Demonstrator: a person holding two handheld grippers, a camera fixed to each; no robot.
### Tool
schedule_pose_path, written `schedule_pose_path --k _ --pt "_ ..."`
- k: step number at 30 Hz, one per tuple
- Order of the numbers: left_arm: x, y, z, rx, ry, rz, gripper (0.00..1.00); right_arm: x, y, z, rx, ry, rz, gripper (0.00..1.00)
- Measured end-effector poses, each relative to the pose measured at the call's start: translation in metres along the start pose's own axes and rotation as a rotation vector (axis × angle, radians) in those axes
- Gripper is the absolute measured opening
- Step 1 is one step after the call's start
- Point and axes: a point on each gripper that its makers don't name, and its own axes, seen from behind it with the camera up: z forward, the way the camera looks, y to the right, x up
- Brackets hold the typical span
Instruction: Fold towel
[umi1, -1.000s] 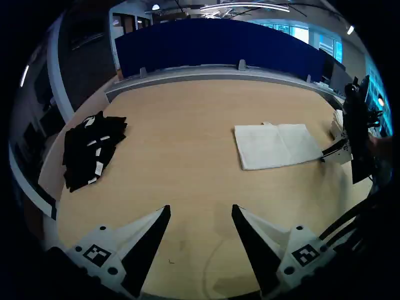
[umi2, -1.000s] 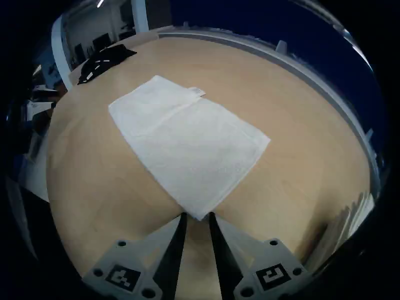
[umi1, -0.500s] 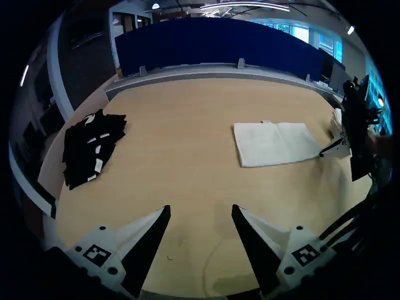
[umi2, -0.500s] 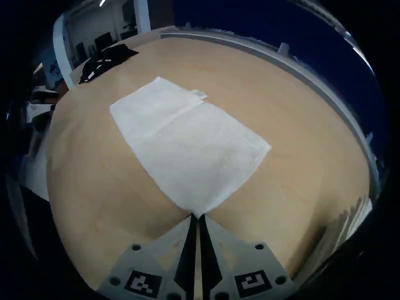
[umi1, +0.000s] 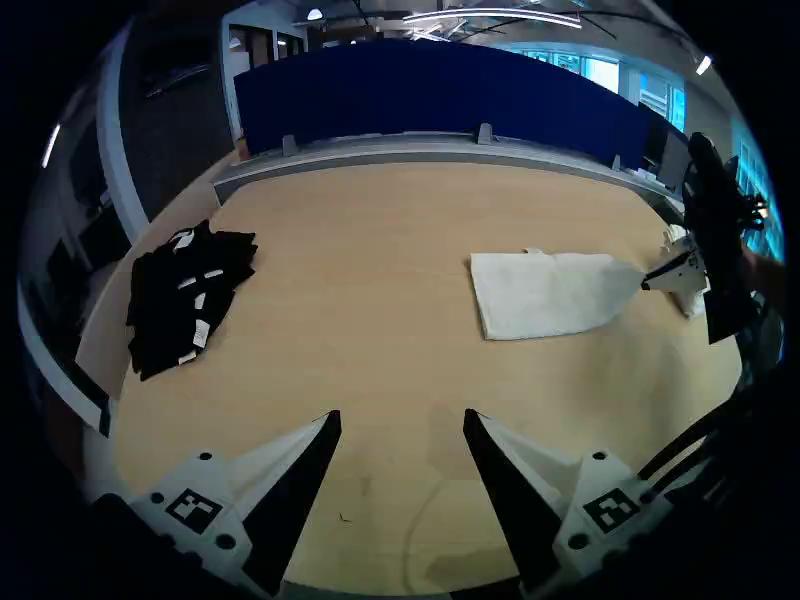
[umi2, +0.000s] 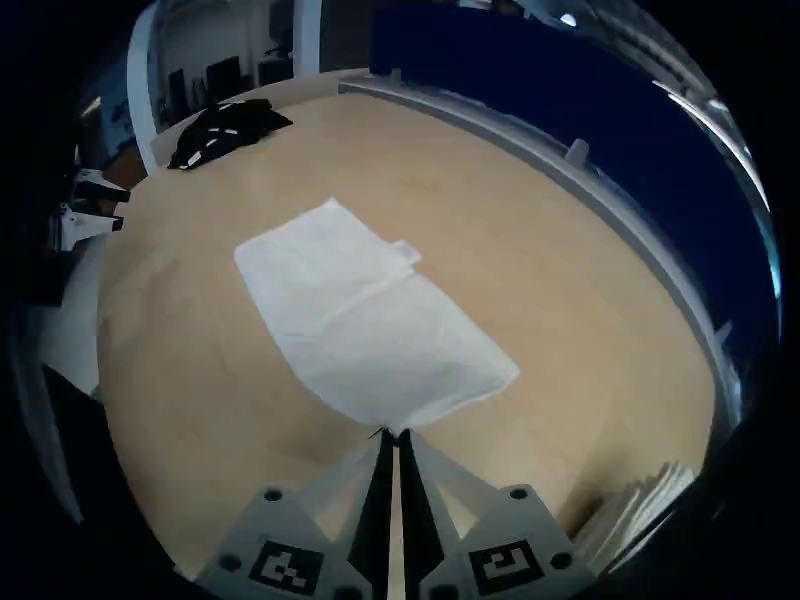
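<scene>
Aloft, right tool (umi2: 392, 436) on towel (umi2: 340, 310) corner

White towel (umi2: 360, 320), half-folded, near corner lifted

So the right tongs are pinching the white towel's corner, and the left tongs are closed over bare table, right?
Not quite. The left tongs are open over bare table, as the left gripper view shows. The right tongs do pinch the white towel by its corner.
</scene>
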Motion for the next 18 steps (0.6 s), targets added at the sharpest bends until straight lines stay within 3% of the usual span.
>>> schedule_pose_path --k 12,18 --pt "0.001 -0.008 -0.009 -0.004 0.021 -0.021 0.91 0.087 -0.009 -0.004 0.004 0.064 -0.145 0.04" --pt "0.000 -0.014 -0.013 0.000 0.026 -0.029 0.91 0.109 -0.021 0.003 0.019 0.071 -0.189 0.04"
